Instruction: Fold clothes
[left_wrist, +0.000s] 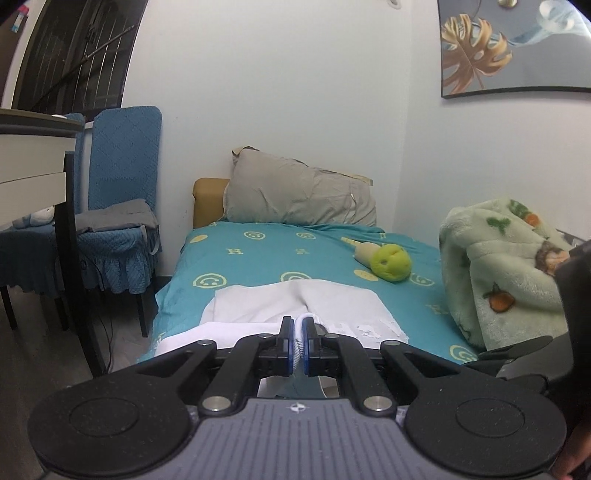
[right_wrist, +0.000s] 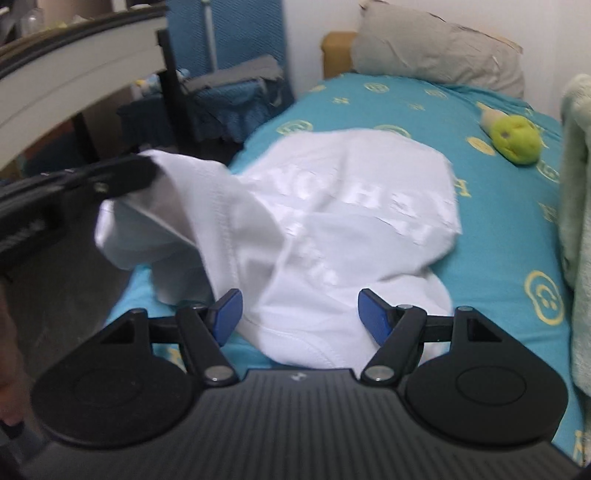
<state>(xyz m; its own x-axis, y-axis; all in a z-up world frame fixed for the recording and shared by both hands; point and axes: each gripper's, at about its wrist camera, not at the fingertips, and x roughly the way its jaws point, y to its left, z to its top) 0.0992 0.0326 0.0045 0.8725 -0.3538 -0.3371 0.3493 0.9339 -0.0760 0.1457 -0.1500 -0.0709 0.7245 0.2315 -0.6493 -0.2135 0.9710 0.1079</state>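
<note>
A white T-shirt (right_wrist: 332, 221) with pale printed letters lies crumpled on the teal bed sheet (right_wrist: 498, 229). My left gripper (left_wrist: 298, 332) is shut on an edge of the white T-shirt (left_wrist: 295, 302) near the bed's foot. In the right wrist view the left gripper (right_wrist: 144, 171) holds a corner of the shirt lifted off the bed's left side. My right gripper (right_wrist: 300, 314) is open, its blue pads (right_wrist: 371, 314) on either side of the shirt's near hem, not closed on it.
A grey pillow (left_wrist: 295, 195) lies at the bed's head. A yellow-green plush toy (left_wrist: 388, 262) and a folded green fleece blanket (left_wrist: 506, 273) lie on the right. A blue-covered chair (left_wrist: 122, 221) and a white desk (left_wrist: 33, 155) stand left of the bed.
</note>
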